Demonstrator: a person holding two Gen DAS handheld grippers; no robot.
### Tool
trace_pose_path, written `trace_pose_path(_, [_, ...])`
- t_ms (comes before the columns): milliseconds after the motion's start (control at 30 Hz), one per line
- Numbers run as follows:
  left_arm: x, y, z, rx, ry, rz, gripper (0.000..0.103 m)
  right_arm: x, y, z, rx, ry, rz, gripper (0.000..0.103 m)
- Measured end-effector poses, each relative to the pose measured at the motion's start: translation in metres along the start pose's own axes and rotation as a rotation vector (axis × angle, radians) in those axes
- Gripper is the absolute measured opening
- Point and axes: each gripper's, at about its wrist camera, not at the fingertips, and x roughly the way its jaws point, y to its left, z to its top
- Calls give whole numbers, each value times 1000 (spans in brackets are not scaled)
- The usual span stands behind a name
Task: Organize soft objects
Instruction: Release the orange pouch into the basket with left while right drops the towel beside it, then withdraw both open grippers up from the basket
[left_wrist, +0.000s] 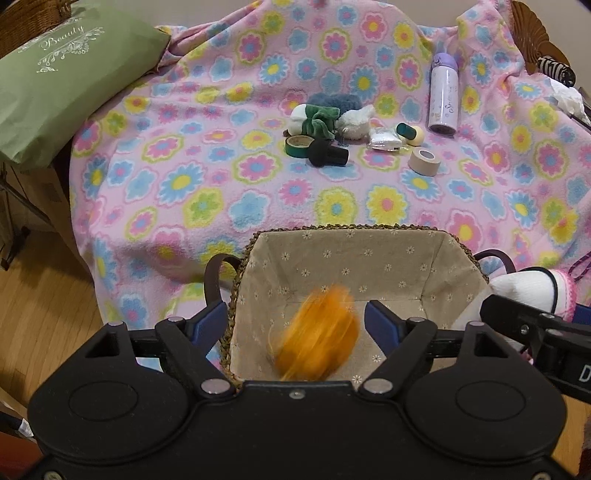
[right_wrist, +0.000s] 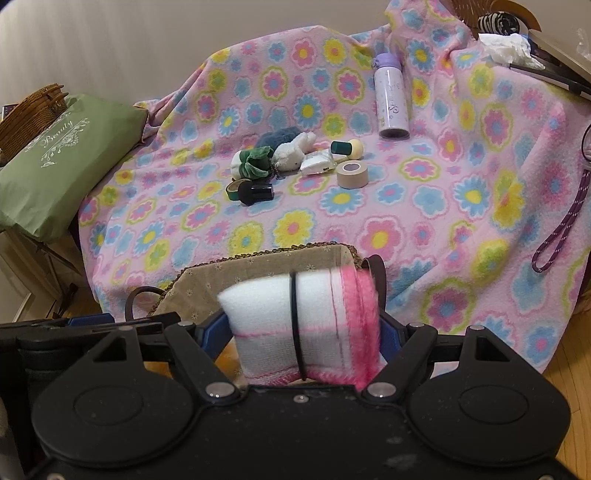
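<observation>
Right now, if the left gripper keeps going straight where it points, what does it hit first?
Most likely the blurred orange soft thing between its open jaws, then the lined basket underneath it. Depth is hard to judge here.

The blanket (left_wrist: 229, 192) ahead of the left gripper (left_wrist: 295, 321) is soft matt fleece with a slightly fuzzy nap. Just below that gripper, the basket (left_wrist: 343, 226) has a rough braided rim and a matt printed cloth lining. The orange ball (left_wrist: 317, 343) between its fingers looks fluffy and fibrous, though blurred. Both grippers are matt black plastic with bright metal pins and smooth blue pads (left_wrist: 380, 317). The towel roll (right_wrist: 303, 325) in the right gripper (right_wrist: 301, 328) is nubby terry cloth, bound by a smooth black band. Farther ahead, the bottle (left_wrist: 444, 96) is glossy, the tape roll (left_wrist: 423, 159) matt paper, the plush toys (left_wrist: 354, 122) fuzzy. Left of the left gripper, the pillow (left_wrist: 62, 92) is smooth cloth and the floor (left_wrist: 44, 302) satin wood.
</observation>
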Motion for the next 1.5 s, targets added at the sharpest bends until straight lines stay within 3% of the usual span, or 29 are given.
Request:
trace_pose_path(433, [-1, 0, -1, -8, 2, 5, 77, -4, 0, 0, -12, -23, 9, 85])
trace_pose_path(1500, [-2, 3, -1, -7, 3, 12, 77, -2, -3, 0, -5, -10, 4, 86])
